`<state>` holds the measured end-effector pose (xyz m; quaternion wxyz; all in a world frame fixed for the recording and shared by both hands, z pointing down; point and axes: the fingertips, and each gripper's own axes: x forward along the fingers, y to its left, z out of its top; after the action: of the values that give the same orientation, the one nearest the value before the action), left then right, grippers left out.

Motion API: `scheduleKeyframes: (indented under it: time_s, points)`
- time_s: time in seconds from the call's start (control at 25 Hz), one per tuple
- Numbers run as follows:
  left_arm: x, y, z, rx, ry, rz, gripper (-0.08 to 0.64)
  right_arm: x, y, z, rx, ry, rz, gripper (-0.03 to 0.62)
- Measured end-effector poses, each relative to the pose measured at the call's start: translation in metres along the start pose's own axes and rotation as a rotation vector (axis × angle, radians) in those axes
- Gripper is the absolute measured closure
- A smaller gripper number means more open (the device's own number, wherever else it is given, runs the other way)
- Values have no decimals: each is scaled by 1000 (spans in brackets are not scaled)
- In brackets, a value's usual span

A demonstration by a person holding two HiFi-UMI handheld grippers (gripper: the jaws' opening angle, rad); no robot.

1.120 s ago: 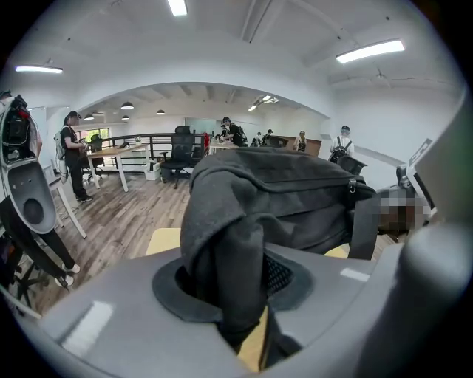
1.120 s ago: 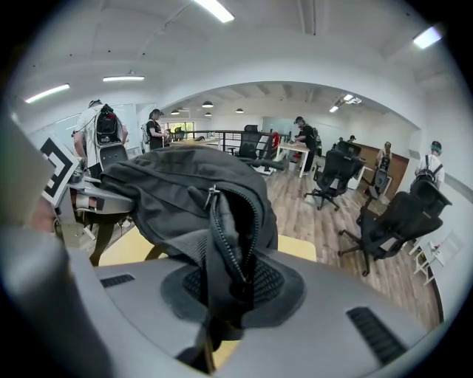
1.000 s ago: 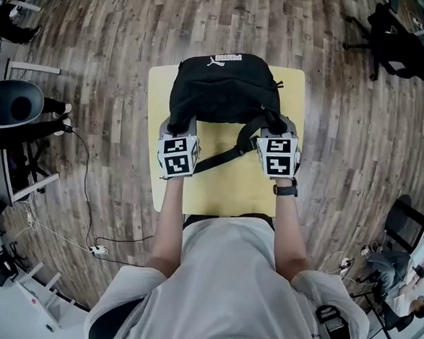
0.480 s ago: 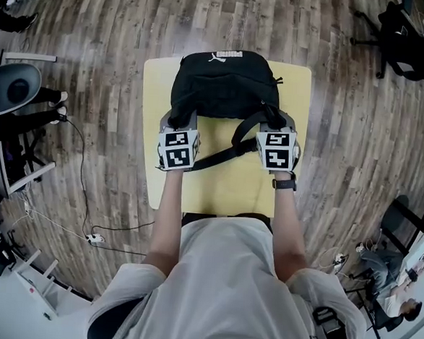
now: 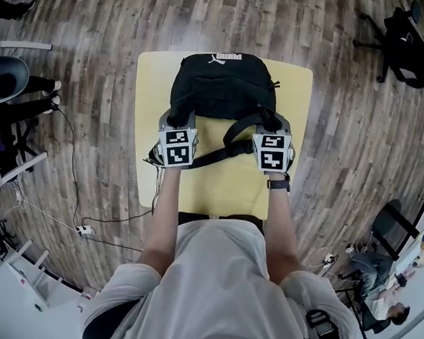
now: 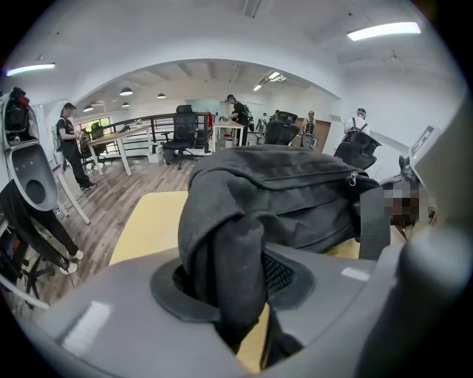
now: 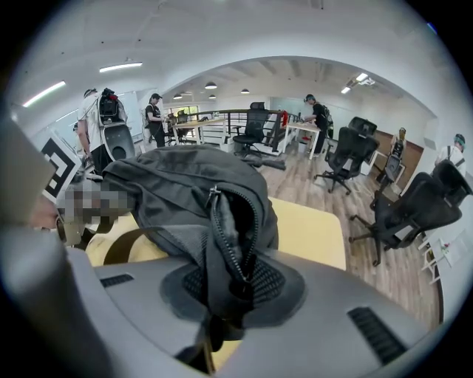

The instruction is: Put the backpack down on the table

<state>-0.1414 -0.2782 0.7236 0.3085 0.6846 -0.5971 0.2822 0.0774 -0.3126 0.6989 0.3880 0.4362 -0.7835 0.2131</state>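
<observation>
Left gripper was clamped on a fold at the near-left corner of the black fabric backpack. Right gripper was clamped on the near-right corner, beside the zip. The backpack extended away from both grippers over the far half of the yellow rectangular table.

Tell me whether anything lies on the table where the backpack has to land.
Nothing visible does. The table is bare around the backpack; only its own strap trails across the near part. The patch straight beneath the backpack is hidden. The left gripper and right gripper each have jaws shut on its fabric.
</observation>
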Motion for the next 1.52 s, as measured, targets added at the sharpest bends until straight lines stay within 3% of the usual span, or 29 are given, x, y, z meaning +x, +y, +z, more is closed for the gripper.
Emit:
scheduleKeyframes:
  time_s: [0.28, 0.56, 0.68, 0.8, 0.92, 1.16, 1.36, 1.52]
  points:
    - [14, 9, -21, -24, 34, -9, 412, 15, 5, -20, -21, 10, 2, 515]
    - [20, 13, -31, 39, 76, -49, 350, 21, 1, -29, 13, -11, 5, 484]
    - [19, 13, -36, 52, 99, -74, 325, 20, -3, -32, 33, -22, -23, 451]
    - [16, 15, -42, 48, 127, -100, 293, 16, -1, -28, 75, -48, 1, 336]
    - [7, 19, -47, 10, 143, -105, 219, 1, -3, -27, 127, -69, 8, 321]
    - [-19, 26, -44, -96, 74, -123, 150, -31, -6, -44, 122, -43, -48, 307]
    - [-46, 29, -41, -104, 32, -129, 144, -60, 1, -53, 118, -43, -72, 301]
    - [-65, 25, -28, -109, -21, -151, 143, -80, 13, -36, 71, -91, -84, 293]
